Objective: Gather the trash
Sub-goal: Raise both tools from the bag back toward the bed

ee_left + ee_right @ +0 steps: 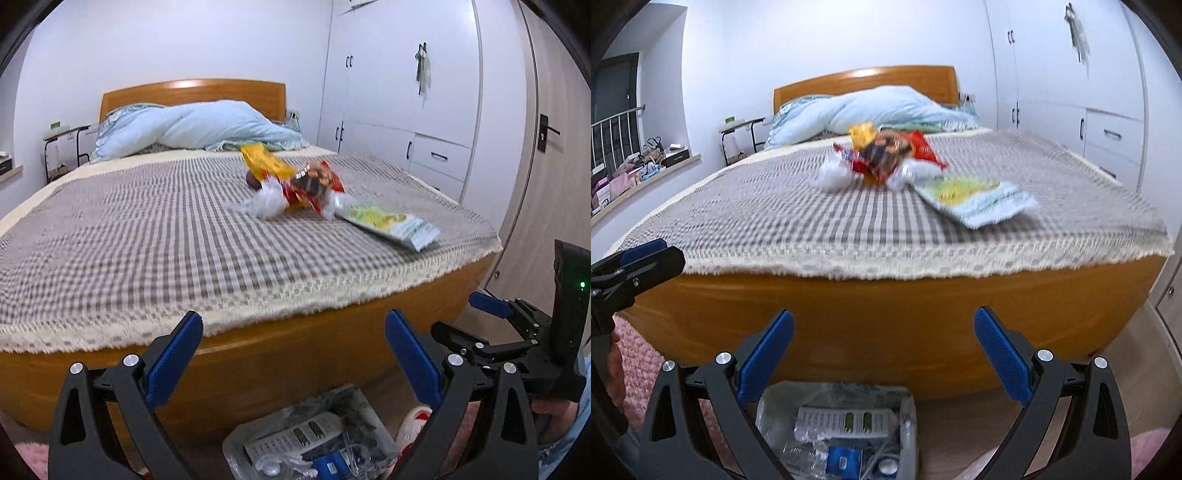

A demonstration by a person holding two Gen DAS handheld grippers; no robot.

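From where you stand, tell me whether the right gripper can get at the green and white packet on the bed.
Probably yes. The right gripper is open and empty, and the green and white packet lies uncovered near the bed's foot edge, nothing between them.

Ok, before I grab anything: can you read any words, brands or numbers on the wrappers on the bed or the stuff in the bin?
No text can be read in either view.
Red and orange snack bag: print blurred.
Yellow wrapper: blurred.
Green and white packet: blurred.
White printed sheet in the trash bin: rows of small print, too small to read.
Blue box in the bin: white label too small.
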